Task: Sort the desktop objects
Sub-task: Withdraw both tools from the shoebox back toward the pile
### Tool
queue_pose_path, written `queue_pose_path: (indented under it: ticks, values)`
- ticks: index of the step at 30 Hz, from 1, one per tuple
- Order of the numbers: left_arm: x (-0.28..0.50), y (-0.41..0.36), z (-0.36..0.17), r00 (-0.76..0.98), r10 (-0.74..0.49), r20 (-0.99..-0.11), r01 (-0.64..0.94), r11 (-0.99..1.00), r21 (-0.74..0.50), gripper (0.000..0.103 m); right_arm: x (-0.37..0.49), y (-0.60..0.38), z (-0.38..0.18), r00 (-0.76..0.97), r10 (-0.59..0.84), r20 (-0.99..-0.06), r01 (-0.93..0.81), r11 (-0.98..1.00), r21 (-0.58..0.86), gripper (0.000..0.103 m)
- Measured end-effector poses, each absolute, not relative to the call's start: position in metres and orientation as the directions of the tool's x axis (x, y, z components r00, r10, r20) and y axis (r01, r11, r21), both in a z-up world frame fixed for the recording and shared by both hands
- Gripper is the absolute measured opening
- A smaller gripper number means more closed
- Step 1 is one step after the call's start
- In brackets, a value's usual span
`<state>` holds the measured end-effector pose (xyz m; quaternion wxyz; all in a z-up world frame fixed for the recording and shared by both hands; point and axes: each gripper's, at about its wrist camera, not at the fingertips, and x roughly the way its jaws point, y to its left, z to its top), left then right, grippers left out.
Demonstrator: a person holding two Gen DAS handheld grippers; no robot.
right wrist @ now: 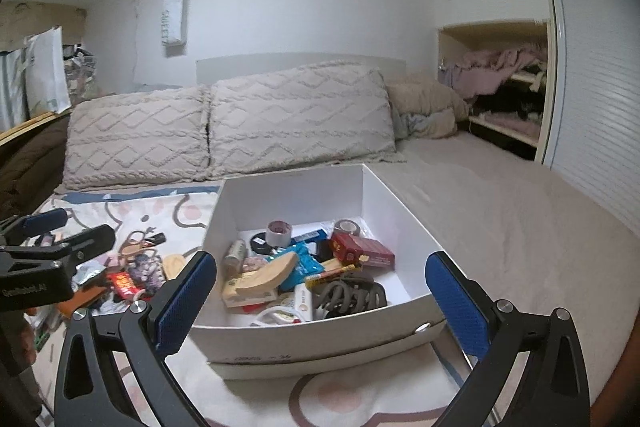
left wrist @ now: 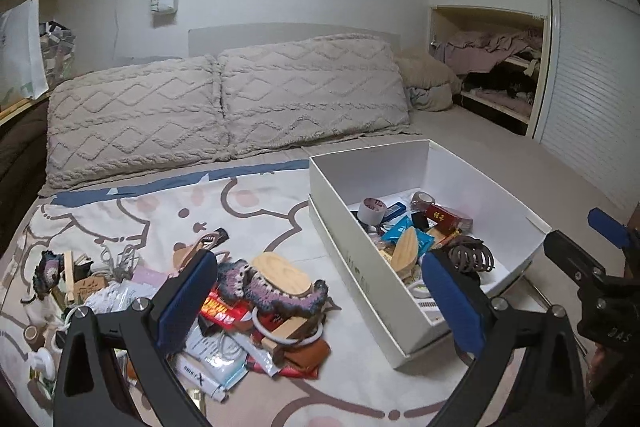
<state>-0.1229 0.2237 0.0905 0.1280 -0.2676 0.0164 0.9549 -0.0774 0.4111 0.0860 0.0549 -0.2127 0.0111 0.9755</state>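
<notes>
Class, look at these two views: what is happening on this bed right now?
A person is sorting small clutter on a bed with two handheld grippers. The left gripper and right gripper are both open and hold nothing. A white box already holds items such as a hair claw and tape roll; a pile remains on the blanket.

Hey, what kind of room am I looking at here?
Most likely a bedroom. The white box and the pile of small things sit on a bed, with two big pillows against a headboard and an open closet of clothes beside it.
</notes>
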Motion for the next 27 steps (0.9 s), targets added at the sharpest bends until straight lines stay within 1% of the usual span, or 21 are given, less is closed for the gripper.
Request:
queue_pose_path:
  ticks: [4,10,21,27]
  values:
    - [-0.106,0.217,0.091,-0.831,0.239,-0.503,-0.255,-0.966,-0.037,0.103,-0.061,0.395,0.088,-0.903,0.138,-0.406,-0.123,-0.990,-0.063,0.103]
    - [-0.076,0.206,0.095,-0.846,0.246,-0.473,-0.270,-0.963,-0.018,0.103,-0.042,0.377,0.090,-0.911,0.130,-0.391,-0.103,-0.991,-0.089,0.103]
    - [-0.023,0.191,0.097,-0.873,0.237,-0.427,-0.279,-0.959,0.038,0.103,-0.011,0.355,0.080,-0.902,0.113,-0.416,-0.069,-0.991,-0.119,0.103]
    - [-0.003,0.182,0.090,-0.866,0.249,-0.435,-0.283,-0.959,0.015,0.103,0.007,0.351,0.081,-0.899,0.121,-0.421,-0.071,-0.989,-0.133,0.103]
